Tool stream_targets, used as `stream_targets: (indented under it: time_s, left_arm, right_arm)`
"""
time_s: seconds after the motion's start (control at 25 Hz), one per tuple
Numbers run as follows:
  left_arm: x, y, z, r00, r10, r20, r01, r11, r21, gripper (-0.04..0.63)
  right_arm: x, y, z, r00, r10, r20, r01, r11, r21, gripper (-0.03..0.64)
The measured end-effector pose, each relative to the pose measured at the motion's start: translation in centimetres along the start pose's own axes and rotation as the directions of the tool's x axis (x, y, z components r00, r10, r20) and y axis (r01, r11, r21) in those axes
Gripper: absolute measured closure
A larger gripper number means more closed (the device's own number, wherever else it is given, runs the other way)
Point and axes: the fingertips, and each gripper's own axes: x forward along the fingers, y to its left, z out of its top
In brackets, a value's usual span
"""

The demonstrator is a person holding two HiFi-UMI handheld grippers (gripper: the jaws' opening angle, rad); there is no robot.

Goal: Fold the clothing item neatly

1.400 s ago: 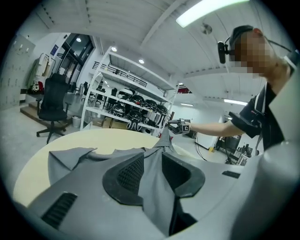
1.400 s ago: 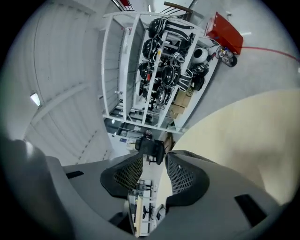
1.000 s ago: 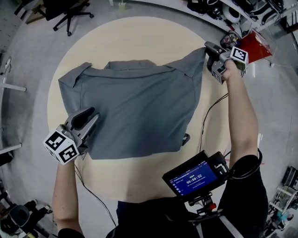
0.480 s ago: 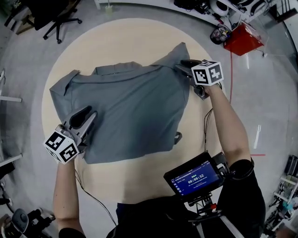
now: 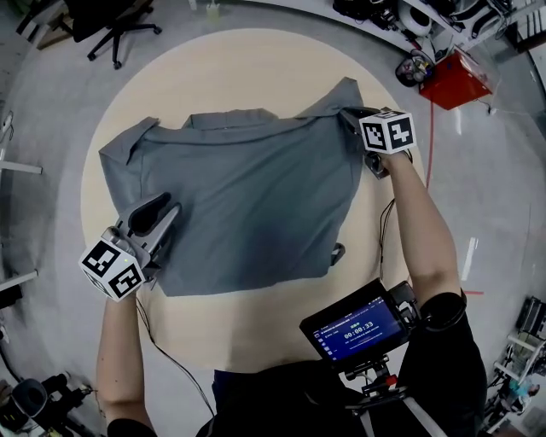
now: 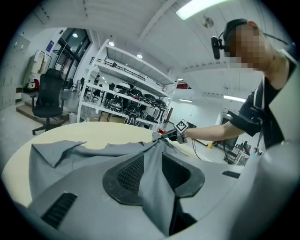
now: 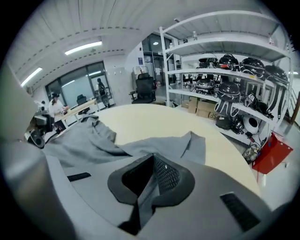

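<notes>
Head view shows a grey shirt (image 5: 247, 205) spread across a round, pale tabletop (image 5: 256, 77), collar at the far edge and hem toward the person. The left gripper (image 5: 164, 212) sits at the shirt's near left corner, beside the hem. In the left gripper view its jaws are closed on a fold of the grey fabric, which runs between the two pads and on toward the collar; the pads press on the cloth from both sides. The right gripper (image 5: 351, 118) is at the far right of the shirt, at the sleeve (image 5: 337, 98), which rises in a peak at that point. Its marker cube (image 5: 386, 132) faces up. The right jaws have just been closing, and in the right gripper view they are clamped on a thin strip of the fabric that stands between the pads. Beyond them the sleeve end lies flat on the tabletop. The rest of the shirt lies flat, with the left sleeve (image 5: 128, 145) spread toward the tabletop's left edge. A screen (image 5: 358, 324) is mounted at the person's chest. A red bin (image 5: 452, 81) stands on the floor off the far right of the tabletop, and an office chair (image 5: 111, 21) off the far left.
</notes>
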Motion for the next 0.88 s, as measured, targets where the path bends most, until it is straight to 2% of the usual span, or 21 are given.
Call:
stream_targets:
  time_s: [0.12, 0.28, 0.48, 0.6, 0.72, 0.84, 0.88]
  left_arm:
    - [-0.7, 0.7, -0.4, 1.0, 0.017, 0.008, -0.017, 1.0, -0.009, 0.476]
    - [-1.6, 1.7, -0.9, 0.999, 0.034, 0.025, -0.033, 0.999, -0.023, 0.476]
    - [-3.1, 3.6, -1.6, 0.994, 0.097, 0.048, -0.096, 0.995, -0.041, 0.476]
    - [-3.8, 5.4, -1.6, 0.989, 0.138, 0.051, -0.136, 0.99, -0.036, 0.476]
    - [-4.8, 8.8, -1.7, 0.978, 0.201, 0.053, -0.2, 0.98, -0.025, 0.476]
    - [-6.3, 13.2, -2.1, 0.956, 0.293, 0.024, -0.293, 0.956, -0.007, 0.476]
    - [-6.4, 14.7, -2.2, 0.946, 0.324, 0.004, -0.324, 0.946, -0.001, 0.476]
  right_arm:
    - [0.6, 0.0, 3.9, 0.996, -0.025, 0.082, 0.023, 0.999, 0.027, 0.601]
    - [3.0, 0.8, 7.5, 0.989, -0.029, 0.146, 0.017, 0.996, 0.087, 0.601]
    - [6.6, 1.4, 9.5, 0.981, -0.076, 0.179, 0.061, 0.994, 0.086, 0.6]
    - [6.3, 1.3, 9.8, 0.975, -0.072, 0.213, 0.043, 0.989, 0.138, 0.598]
    - [4.0, 1.6, 10.2, 0.964, -0.076, 0.256, 0.04, 0.989, 0.145, 0.596]
    - [1.3, 3.0, 10.9, 0.949, -0.05, 0.311, -0.004, 0.985, 0.171, 0.521]
    - [0.4, 3.5, 11.0, 0.945, -0.04, 0.324, -0.018, 0.985, 0.173, 0.518]
